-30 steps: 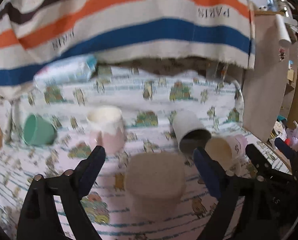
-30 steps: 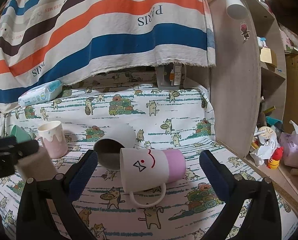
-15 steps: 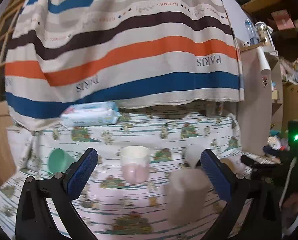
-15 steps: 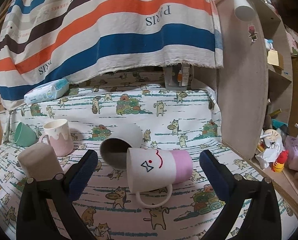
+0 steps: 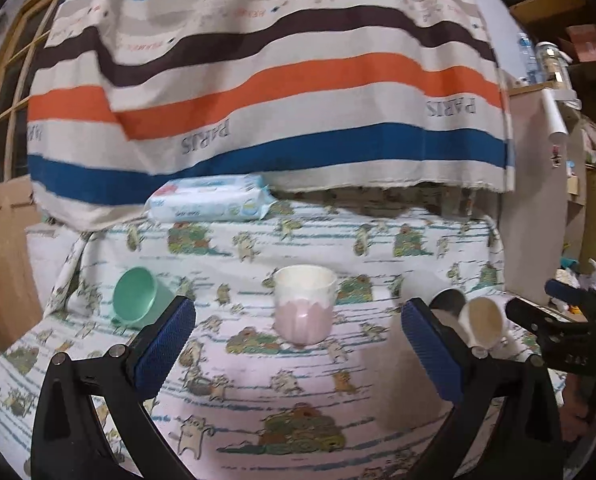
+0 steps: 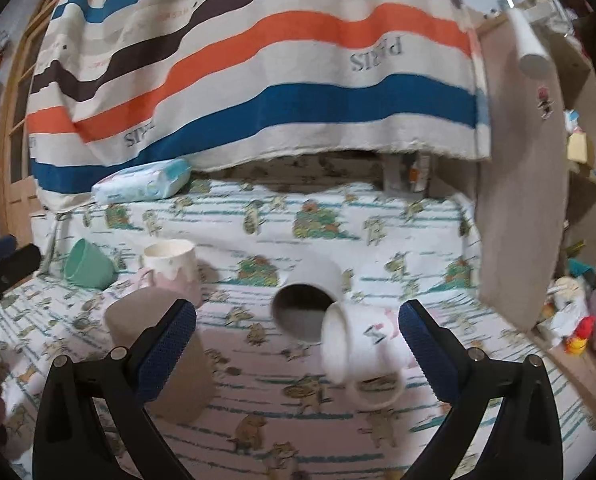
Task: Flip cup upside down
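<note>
Several cups sit on a cat-print cloth. A beige cup (image 6: 158,352) stands upside down at the left; it shows blurred in the left wrist view (image 5: 397,380). A pink-and-white mug (image 5: 303,310) stands upright (image 6: 172,268). A green cup (image 5: 136,296) lies on its side (image 6: 86,264). A grey cup (image 6: 305,300) lies on its side, mouth toward me. A white-and-pink face mug (image 6: 365,344) lies on its side beside it. My left gripper (image 5: 298,348) is open and empty. My right gripper (image 6: 298,348) is open and empty, above the grey cup and face mug.
A pack of wipes (image 5: 210,198) lies at the back under a hanging striped towel (image 5: 258,80). A wooden cabinet side (image 6: 517,200) stands on the right with clutter beyond it. A wooden frame (image 5: 2,240) borders the left.
The left gripper has pulled back and up from the upside-down beige cup, leaving it standing. The right gripper has shifted left and a little closer to the lying cups.
</note>
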Tool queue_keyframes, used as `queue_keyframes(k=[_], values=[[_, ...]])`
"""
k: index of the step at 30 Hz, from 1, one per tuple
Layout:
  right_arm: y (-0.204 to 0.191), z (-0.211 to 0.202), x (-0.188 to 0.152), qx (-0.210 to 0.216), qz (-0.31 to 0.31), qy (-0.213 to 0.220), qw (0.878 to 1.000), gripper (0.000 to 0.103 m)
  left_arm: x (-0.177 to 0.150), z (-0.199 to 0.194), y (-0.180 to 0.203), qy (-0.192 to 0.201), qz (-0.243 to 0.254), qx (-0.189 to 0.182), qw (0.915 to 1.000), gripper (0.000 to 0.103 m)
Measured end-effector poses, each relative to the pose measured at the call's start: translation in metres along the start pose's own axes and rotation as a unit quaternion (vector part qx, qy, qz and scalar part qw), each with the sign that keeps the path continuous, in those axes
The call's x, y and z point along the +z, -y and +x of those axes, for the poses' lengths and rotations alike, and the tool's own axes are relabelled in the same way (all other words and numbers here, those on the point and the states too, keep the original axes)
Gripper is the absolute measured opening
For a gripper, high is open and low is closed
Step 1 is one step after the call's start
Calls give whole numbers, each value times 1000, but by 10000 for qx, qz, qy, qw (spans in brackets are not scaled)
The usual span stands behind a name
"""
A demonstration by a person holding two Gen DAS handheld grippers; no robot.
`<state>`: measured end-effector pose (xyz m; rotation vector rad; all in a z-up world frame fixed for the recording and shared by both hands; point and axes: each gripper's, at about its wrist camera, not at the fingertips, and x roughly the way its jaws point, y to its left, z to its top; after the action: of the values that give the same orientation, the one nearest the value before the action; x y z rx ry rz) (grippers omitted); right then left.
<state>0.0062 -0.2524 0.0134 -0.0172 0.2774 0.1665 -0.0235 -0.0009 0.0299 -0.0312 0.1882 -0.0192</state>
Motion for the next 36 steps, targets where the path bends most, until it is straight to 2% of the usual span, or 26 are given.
queue_keyframes(k=[9,15,18,21,29,36], values=[[-11,7,-6,38,-100,-84,9999,102,-16,5,-14,-56,-83,128,9999,102],[-12,7,-6,-101,-141,-91,9998,102,-20,17,-10,-393,42,299,9988,102],[-10,7,-6,-171,-111,-81,9998,102,-22,24,-8,-582,79,266,9979,102],[-8,6,-6,-238,-79,-77,9997,102,-23,23,-6,-569,130,149,9982,102],[-8,6,-6,-239,-73,-75,9997,102,-22,22,-9,-547,57,321,9980,102],[-8,6,-6,-228,-85,-79,9997,102,-22,24,-8,-575,83,286,9979,102]])
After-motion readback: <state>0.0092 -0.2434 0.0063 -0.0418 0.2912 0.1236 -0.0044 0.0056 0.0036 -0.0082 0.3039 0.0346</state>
